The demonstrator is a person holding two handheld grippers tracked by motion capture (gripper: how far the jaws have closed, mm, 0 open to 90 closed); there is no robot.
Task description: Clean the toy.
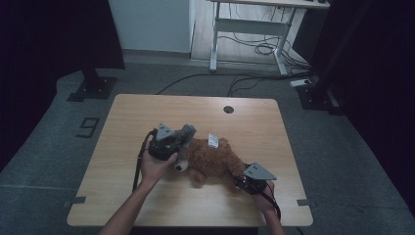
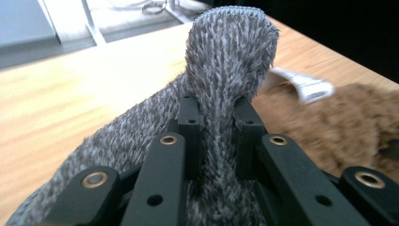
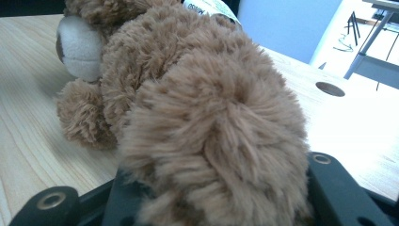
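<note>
Right now my right claw [image 1: 238, 182] sits nearest me at the lower right of the surface [image 1: 122, 161], and in the right gripper view its jaws are clamped on a plush limb of the brown teddy bear [image 3: 207, 117], fur bulging between them. From that claw the bear runs away to the left and a little forward, so its long axis lies roughly across the surface, with its pale muzzle [image 1: 180, 167] at the far end from my right hand [image 1: 266, 198] and closest to my left hand [image 1: 154, 169]. Its white label [image 1: 213, 140] sticks out on the side away from me

My left claw [image 1: 182, 142] is up at the bear's head end. In the left gripper view its jaws are narrow and pinched on a grey fuzzy piece of cloth, sock-like [image 2: 226, 66], whose rounded end stands up above the jaws; the bear's fur lies just to the right of it, beyond the claw

I judge the coming move to turn on this: the grey piece is just beside the head and muzzle, so the left claw is the nearer one for bringing it onto the bear, while the right claw anchors the opposite end. Whether the cloth already touches the bear I cannot tell
</note>
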